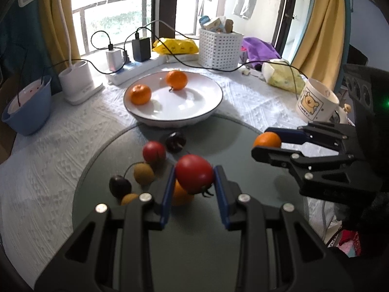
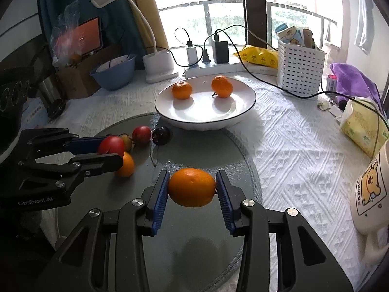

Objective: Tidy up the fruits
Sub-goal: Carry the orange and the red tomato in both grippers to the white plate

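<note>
From the left wrist view, the left gripper [image 1: 194, 177] has its blue pads pressed against both sides of a red tomato [image 1: 194, 174], which is held clear above the round glass mat [image 1: 218, 219]. Below and just behind it on the mat lies an orange fruit [image 1: 181, 193], partly hidden by the left pad. Toward the mat's left side sit a dark cherry [image 1: 119, 185], a brown fruit [image 1: 144, 173] and a smaller brown one [image 1: 129, 199]; a second red tomato [image 1: 154, 151] and another dark cherry [image 1: 175, 141] lie nearer the mat's far edge. Beyond that edge a white plate [image 1: 206, 114] on the white tablecloth [image 1: 48, 170] carries two tangerines [image 1: 139, 94] [image 1: 176, 79]. At the right, the right gripper [image 1: 266, 143] clamps an orange [image 1: 267, 140].

From the right wrist view, the right gripper [image 2: 192, 187] grips the orange [image 2: 192, 187] by its two ends, lifted off the glass mat [image 2: 206, 243]. At the left, the left gripper [image 2: 110, 149] holds the red tomato [image 2: 111, 145] above the orange fruit [image 2: 126, 165] on the mat. The plate [image 2: 206, 121] with both tangerines [image 2: 181, 90] [image 2: 221, 86] stands past the mat's far edge, in front of a white basket [image 2: 300, 69] and a power strip [image 2: 211, 67] near the desk's window edge. A bear mug [image 2: 369, 194] stands at the desk's right edge.
</note>
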Demonstrator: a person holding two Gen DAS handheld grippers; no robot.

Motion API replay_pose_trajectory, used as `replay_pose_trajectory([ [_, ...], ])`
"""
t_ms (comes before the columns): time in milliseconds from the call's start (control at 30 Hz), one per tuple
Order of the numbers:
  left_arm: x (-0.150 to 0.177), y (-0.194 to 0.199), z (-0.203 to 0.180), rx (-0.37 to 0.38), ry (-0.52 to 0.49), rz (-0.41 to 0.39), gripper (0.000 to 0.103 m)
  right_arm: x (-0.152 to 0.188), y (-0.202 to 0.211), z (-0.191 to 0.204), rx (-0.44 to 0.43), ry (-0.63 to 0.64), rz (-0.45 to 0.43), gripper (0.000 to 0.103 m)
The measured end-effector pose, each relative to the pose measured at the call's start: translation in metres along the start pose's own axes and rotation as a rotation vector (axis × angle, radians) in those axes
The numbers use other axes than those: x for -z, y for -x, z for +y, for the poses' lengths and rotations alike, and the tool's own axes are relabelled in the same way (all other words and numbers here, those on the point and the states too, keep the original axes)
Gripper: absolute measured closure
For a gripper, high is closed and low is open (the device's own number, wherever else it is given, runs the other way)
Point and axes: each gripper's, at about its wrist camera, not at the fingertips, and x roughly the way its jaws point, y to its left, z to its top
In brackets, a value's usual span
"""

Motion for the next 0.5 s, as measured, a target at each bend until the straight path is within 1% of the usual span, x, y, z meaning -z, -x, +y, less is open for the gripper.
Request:
replay_pose_trajectory([
  [500,-0.029,-0.012,0.012,0.005,-0.004,-0.005,0.07,-0.033,-0.01,-0.02,0.01,-0.002,-0.028,0.061],
])
